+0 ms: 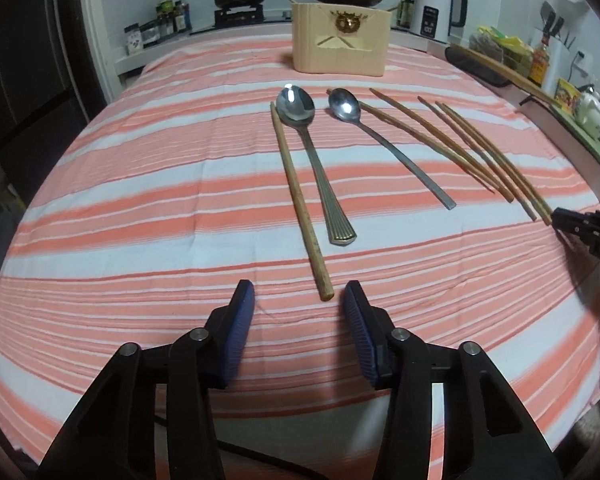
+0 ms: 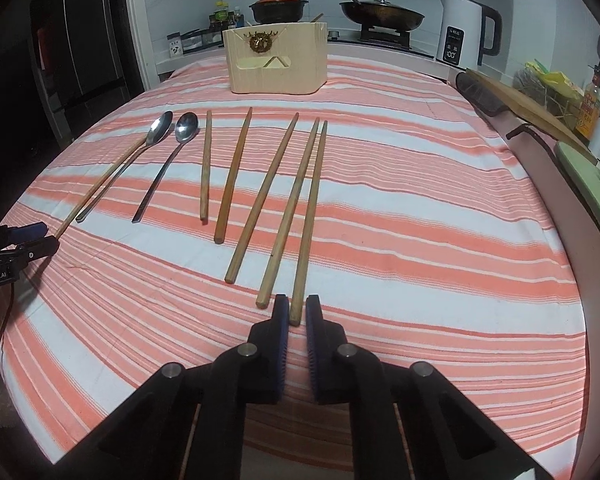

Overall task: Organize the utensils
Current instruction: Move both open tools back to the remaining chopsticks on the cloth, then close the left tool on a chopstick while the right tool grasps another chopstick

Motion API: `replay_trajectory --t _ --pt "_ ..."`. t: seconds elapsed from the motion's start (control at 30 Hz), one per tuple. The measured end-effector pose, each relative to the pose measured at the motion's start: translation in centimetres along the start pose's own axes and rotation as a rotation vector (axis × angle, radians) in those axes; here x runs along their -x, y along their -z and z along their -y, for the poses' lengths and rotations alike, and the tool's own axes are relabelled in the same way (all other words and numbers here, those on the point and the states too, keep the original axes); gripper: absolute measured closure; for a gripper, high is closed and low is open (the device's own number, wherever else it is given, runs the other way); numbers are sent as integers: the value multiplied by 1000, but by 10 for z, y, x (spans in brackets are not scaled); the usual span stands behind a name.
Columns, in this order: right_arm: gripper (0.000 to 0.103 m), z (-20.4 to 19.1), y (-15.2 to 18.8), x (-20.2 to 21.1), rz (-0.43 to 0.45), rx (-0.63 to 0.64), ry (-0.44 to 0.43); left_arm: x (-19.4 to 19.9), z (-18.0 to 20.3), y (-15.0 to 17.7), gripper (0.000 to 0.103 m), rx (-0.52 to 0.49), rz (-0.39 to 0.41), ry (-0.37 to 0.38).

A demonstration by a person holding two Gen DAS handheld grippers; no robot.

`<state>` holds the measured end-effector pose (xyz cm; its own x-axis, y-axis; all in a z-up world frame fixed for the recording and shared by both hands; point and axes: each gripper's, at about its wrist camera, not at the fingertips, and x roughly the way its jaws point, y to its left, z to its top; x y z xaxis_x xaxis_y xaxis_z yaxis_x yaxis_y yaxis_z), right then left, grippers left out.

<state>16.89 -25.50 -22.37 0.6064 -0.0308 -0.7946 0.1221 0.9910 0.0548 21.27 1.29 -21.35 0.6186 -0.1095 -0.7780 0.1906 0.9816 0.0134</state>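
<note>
Six chopsticks and two spoons lie in a loose row on the striped cloth covering the surface. The tan box stands well beyond them at the far edge.

- Rightmost chopstick: only its near end sits inside the right gripper, whose fingers are drawn nearly together and pinch that end.
- Risk: with so short a hold at the very end, the long shaft may droop or swivel once lifted. It could then slip out.
- Its neighbour chopstick lies just beside it, almost touching near the far tips. It may get dragged or rolled along.
- Leftmost chopstick: its near end lies just ahead of the left gripper, closer to the right-hand pad. These fingers are spread and not yet pressing on it.
- Risk: closing off-centre may push the stick sideways into the big spoon lying just beside it. The stick could also roll on the cloth.
- The cloth may also bunch under low fingertips.
</note>
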Motion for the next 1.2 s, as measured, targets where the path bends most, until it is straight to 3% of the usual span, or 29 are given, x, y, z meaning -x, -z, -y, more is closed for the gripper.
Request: replay_trajectory --t 0.1,0.37,0.5,0.6,0.73,0.8,0.87,1.2 --pt "97 3 -4 -2 -2 -18 3 -3 8 -5 96 -20 -4 20" --pt "97 20 -11 -8 -11 -56 104 -15 -17 -22 99 83 -12 -24" --pt "97 33 -16 -11 -13 -58 132 -24 -38 -32 98 165 -24 -5" --pt "96 40 -18 -12 -1 -69 100 -29 -46 -35 96 181 -33 35" --pt "86 46 -17 -13 0 -84 53 -27 -46 -31 87 165 -21 50" --pt "79 46 -16 -12 -1 -72 49 -26 -41 -28 75 142 -13 45" --pt "78 47 -15 -11 -2 -65 46 -24 -35 -26 69 112 -6 29" --pt "78 42 -16 -13 -8 -29 82 -23 -28 -23 66 76 10 -9"
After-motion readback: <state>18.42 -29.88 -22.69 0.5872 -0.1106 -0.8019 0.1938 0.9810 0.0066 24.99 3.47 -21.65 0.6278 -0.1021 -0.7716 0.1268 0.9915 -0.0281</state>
